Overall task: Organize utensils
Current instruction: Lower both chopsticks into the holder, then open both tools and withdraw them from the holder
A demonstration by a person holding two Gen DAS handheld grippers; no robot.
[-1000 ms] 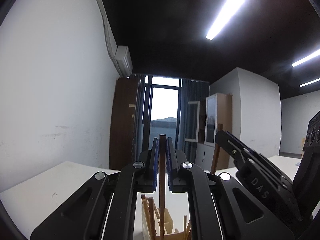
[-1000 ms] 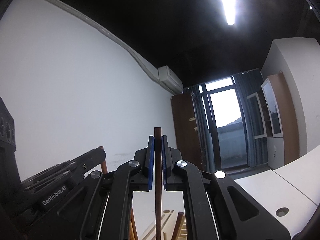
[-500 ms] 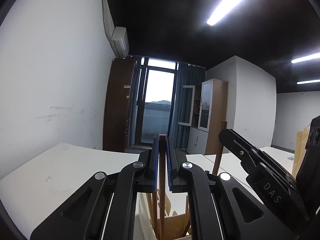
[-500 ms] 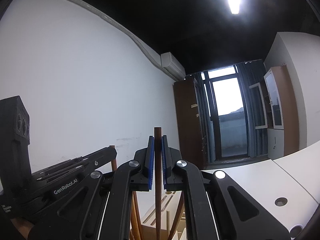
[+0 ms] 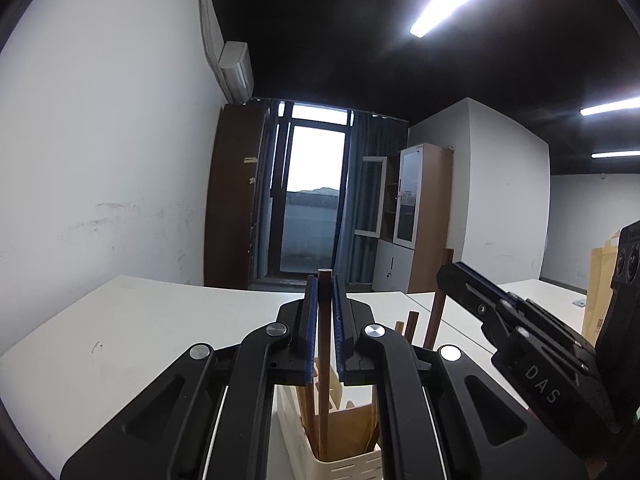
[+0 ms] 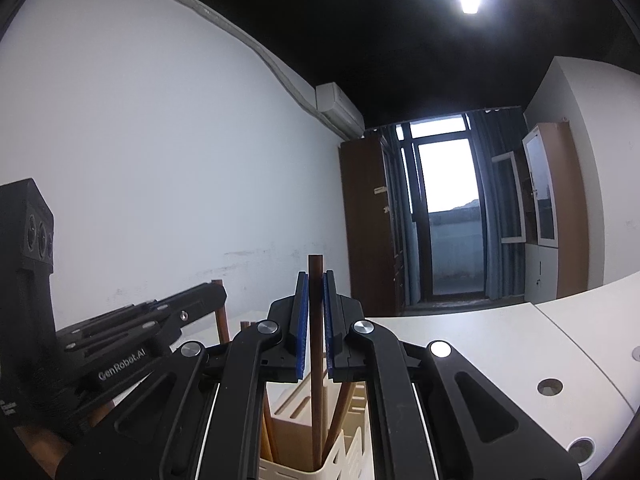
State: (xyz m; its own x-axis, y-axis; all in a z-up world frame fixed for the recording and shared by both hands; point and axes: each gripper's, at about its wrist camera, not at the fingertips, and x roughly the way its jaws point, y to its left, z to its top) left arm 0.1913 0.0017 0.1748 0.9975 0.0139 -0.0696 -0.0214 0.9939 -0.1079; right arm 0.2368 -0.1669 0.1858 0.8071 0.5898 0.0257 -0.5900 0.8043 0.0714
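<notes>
White table, glass-door cabinet, wall air conditioner, lit ceiling strip.

The right gripper clamped an upright wooden stick above a cream holder on the white counter, the left gripper alongside.

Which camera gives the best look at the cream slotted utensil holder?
The right wrist view: the cream slotted plastic utensil holder shows its rim and side slots there. The left wrist view shows only its rim between the fingers.
</notes>
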